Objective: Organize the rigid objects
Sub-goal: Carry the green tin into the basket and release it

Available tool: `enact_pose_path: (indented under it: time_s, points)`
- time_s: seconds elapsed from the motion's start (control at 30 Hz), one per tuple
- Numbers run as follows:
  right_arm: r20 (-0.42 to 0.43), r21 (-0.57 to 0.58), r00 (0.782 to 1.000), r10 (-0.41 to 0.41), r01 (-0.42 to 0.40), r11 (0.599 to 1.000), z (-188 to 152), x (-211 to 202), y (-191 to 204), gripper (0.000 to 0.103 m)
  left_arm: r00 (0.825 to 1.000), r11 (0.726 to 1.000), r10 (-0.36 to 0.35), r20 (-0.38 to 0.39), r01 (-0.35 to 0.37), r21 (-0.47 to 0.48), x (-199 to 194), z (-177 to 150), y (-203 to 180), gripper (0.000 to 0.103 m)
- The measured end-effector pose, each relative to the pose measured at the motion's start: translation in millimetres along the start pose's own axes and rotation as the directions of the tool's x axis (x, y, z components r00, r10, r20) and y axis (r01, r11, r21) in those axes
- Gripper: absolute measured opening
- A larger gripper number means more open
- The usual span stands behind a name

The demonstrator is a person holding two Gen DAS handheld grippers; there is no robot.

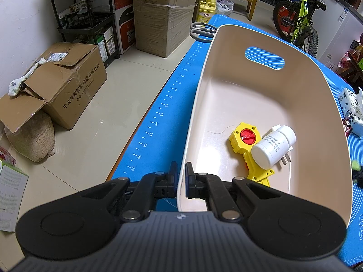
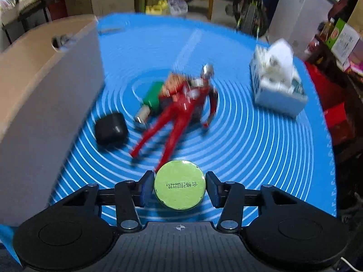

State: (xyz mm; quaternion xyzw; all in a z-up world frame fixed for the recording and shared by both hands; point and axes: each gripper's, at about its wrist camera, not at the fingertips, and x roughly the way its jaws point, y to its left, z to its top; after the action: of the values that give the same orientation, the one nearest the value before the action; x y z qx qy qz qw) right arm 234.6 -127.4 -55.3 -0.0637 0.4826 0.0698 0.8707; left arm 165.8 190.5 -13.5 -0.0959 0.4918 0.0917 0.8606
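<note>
Basin [image 1: 226, 52], cream, at tabletop's left edge: left gripper [image 1: 179, 176] pinches its near rim.
Right gripper [image 2: 180, 187] clamps green round tin [image 2: 180, 184] above blue mat [image 2: 261, 147]; red figure [image 2: 181, 111] and black case [image 2: 110, 128] lie ahead, basin wall leftward.

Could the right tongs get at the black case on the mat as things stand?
Probably not yet: the right tongs already hold a green round tin. The black case lies uncovered on the blue mat beside the beige bin.
</note>
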Motion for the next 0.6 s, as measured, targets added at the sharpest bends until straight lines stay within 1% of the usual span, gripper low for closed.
enact_pose_path:
  time_s: [0.1,0.17,0.27,0.37,0.5,0.6]
  points:
    - [0.079,-0.009,0.997,0.015,-0.015,1.0,14.0,-28.0,7.8,0.054,1.0,1.0,-0.001,0.0,0.001,-0.002,-0.6,0.2,0.9,0.008]
    - [0.142,-0.024,0.989,0.029,-0.026,0.999,26.5,-47.9,15.3,0.054,1.0,1.0,-0.001,-0.001,0.001,-0.004,-1.0,0.5,1.2,0.008]
    - [0.232,-0.056,0.971,0.06,-0.048,0.997,46.1,-76.2,31.2,0.054,1.0,1.0,-0.001,-0.001,0.001,-0.004,-0.9,0.6,1.9,0.008]
    - [0.298,-0.109,0.949,0.105,-0.076,0.991,64.5,-95.8,54.4,0.054,1.0,1.0,-0.002,-0.001,0.002,-0.004,-0.6,0.5,2.0,0.008]
    - [0.323,-0.197,0.929,0.181,-0.121,0.973,88.2,-100.4,94.1,0.054,1.0,1.0,-0.003,-0.001,0.003,-0.004,-0.5,0.2,2.5,0.008]
    - [0.312,-0.249,0.925,0.217,-0.141,0.958,101.0,-90.5,123.9,0.054,1.0,1.0,-0.008,-0.003,0.008,-0.009,-0.2,0.3,4.2,0.008]
